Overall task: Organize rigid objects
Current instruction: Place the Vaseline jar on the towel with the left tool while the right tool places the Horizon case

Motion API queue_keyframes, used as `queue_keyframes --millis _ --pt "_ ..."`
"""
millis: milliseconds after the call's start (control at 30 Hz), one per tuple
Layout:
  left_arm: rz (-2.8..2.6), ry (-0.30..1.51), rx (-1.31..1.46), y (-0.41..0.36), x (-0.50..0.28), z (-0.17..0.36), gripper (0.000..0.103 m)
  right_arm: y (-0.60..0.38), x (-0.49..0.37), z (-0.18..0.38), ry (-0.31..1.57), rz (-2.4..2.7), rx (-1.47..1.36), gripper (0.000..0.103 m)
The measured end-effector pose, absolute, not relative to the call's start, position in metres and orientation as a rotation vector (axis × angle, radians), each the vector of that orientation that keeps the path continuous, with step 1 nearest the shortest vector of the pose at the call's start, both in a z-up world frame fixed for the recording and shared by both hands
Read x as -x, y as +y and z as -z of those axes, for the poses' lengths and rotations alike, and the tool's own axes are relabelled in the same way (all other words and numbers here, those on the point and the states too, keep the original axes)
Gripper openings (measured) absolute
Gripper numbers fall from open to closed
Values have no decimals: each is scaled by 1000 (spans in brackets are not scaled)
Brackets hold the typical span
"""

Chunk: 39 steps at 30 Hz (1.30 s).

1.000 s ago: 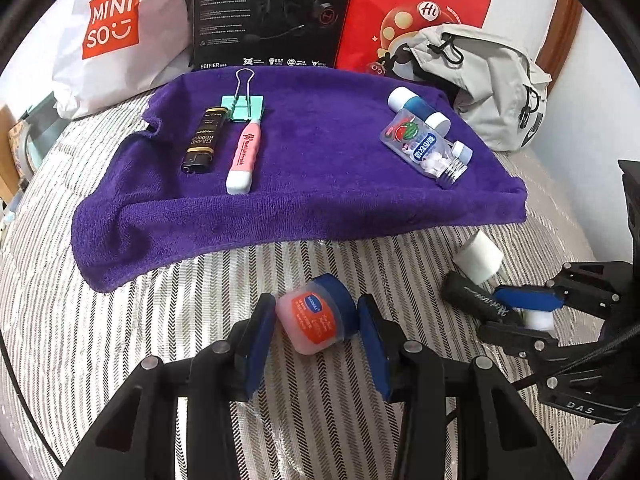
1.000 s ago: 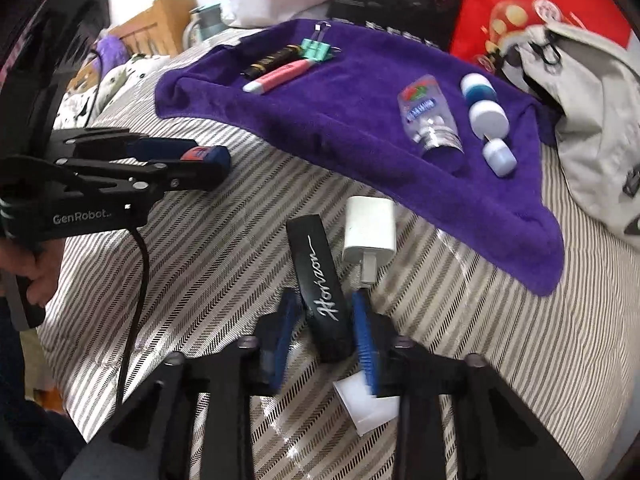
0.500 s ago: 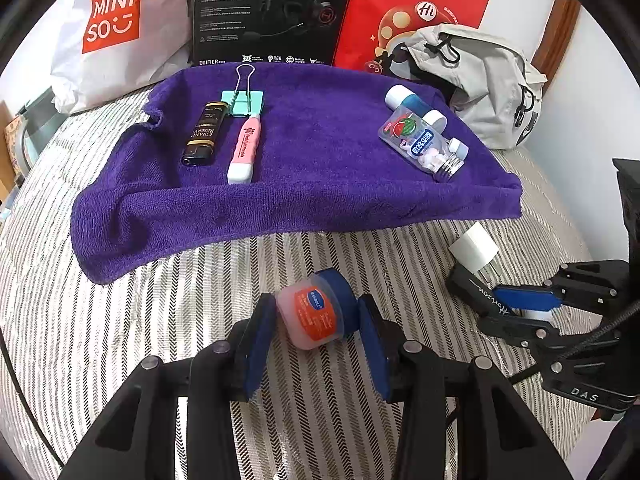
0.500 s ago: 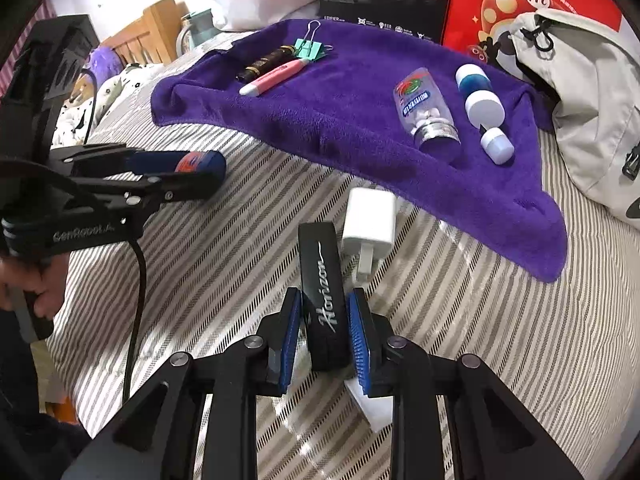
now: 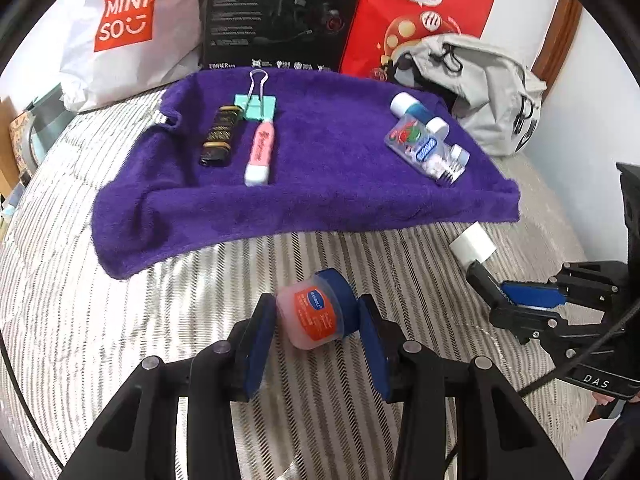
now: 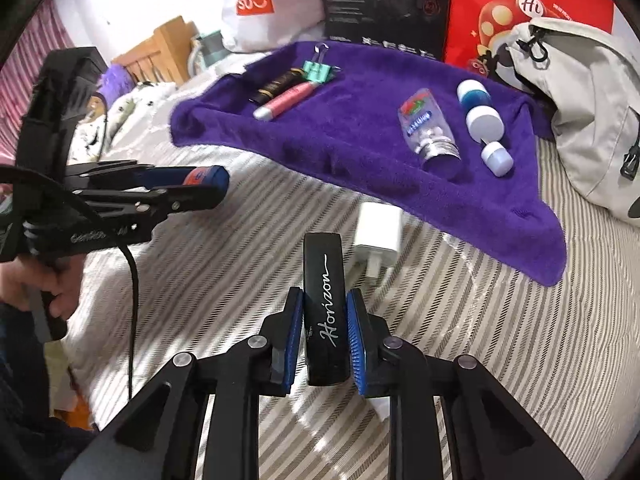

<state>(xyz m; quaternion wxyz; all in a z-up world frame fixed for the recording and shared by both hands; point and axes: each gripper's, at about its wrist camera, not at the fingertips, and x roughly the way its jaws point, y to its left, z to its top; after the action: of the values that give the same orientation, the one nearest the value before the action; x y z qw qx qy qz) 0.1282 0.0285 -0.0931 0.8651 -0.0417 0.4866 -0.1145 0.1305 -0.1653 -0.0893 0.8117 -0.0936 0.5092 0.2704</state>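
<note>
Jar: I have the small blue-lidded jar (image 5: 318, 312) between my left gripper (image 5: 316, 340) pads, clamped and tilted, above the striped bed (image 5: 120, 340).
Black case: my right gripper (image 6: 324, 336) is closed on the black case (image 6: 324, 304), lengthwise between the pads.
Charger: the white charger (image 6: 378, 236) lies just ahead-right of my right gripper.
Towel: the purple towel (image 5: 340, 184) spreads farther ahead, carrying a pink pen (image 5: 259, 152), a clip (image 5: 256, 104) and bottles (image 5: 424, 148).
</note>
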Motion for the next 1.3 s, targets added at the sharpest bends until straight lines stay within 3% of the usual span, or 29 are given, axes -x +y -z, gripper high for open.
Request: queue_keyframes --millis 633,1300 --pt "252 965 75 35 -170 51 40 -198 -192 47 1013 -494 192 22" --pt "272 985 68 31 -223 61 40 -191 -267 93 1129 -430 286 22"
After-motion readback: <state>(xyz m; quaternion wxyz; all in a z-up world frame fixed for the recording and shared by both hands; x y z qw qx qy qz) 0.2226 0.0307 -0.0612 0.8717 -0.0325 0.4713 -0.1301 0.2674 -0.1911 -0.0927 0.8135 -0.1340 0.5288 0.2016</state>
